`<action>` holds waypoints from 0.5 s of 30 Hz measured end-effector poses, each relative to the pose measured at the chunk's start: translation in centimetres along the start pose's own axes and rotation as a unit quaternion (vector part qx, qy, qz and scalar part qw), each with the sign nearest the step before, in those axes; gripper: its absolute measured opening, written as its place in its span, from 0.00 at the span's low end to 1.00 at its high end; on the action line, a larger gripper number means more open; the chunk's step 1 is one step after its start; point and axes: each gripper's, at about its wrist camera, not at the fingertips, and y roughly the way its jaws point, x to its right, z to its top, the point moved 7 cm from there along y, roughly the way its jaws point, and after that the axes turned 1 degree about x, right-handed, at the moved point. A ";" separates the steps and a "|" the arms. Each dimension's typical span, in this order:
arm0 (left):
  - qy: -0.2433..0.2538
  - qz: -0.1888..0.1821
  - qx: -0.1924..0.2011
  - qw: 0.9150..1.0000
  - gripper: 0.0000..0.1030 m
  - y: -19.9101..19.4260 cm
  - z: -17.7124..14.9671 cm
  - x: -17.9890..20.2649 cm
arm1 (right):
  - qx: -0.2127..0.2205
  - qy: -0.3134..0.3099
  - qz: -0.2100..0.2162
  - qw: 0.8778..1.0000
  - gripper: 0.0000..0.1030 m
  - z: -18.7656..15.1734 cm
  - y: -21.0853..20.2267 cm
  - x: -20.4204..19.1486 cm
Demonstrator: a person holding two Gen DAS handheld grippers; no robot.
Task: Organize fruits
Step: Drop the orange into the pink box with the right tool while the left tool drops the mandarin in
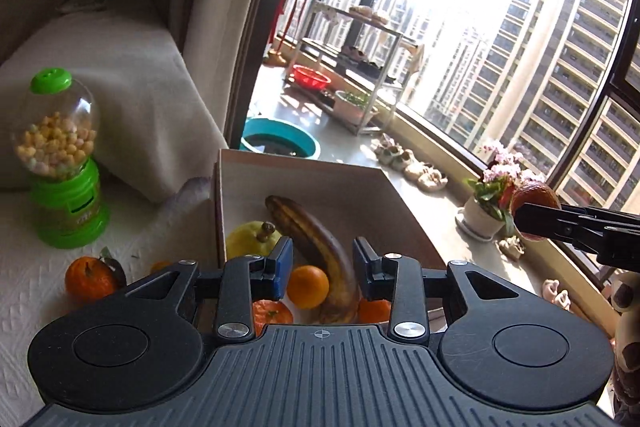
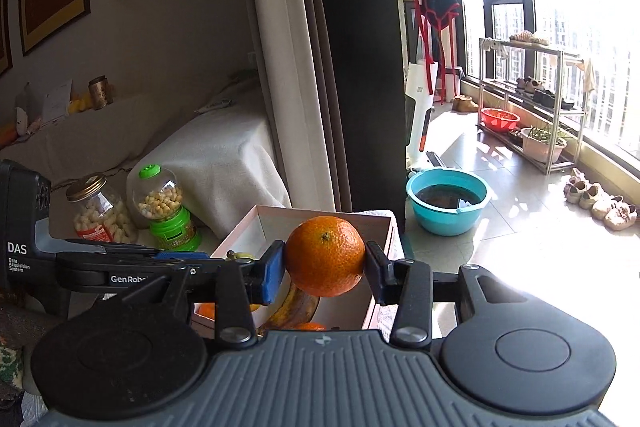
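White textured cloth spread over the work surface. Open-topped box set on it, pale inside, near the window side. On the floor beyond, blue basin with dark liquid in it. Left of the box, green candy dispenser upright on the cloth; just beside it in the right wrist view, glass jar with a metal lid.

Inside the box: browned banana lying lengthwise, yellow fruit with a stem against the left wall, loose orange touching the banana, two mandarins at the near end. Outside the box, on the cloth to the left, leafed mandarin on its own.

Left gripper held above the near edge of the box, jaws apart, nothing between the pads, the fruit seen only behind the gap.

Right gripper clamped on held orange, a pad pressed to each side, stem end facing the camera, lifted clear above the box. In the left wrist view, seen off to the right against the bright window, the fruit in it dark and backlit, so probably that same orange.
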 end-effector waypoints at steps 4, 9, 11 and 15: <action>-0.001 0.038 0.013 0.999 0.36 -3.2 -2.3 -2.4 | -0.032 0.011 -0.003 0.999 0.41 -0.9 2.2 0.4; -0.018 0.054 0.006 0.998 0.36 -6.3 -5.7 -4.2 | -0.064 0.021 0.036 0.997 0.41 0.7 7.2 -2.4; -0.022 0.062 0.003 0.998 0.36 -7.1 -6.7 -4.9 | -0.077 0.027 0.049 0.995 0.41 1.6 9.9 -3.8; -0.036 0.092 -0.004 0.995 0.36 -8.8 -8.2 -7.4 | -0.082 0.032 0.079 0.993 0.42 3.5 14.5 -6.6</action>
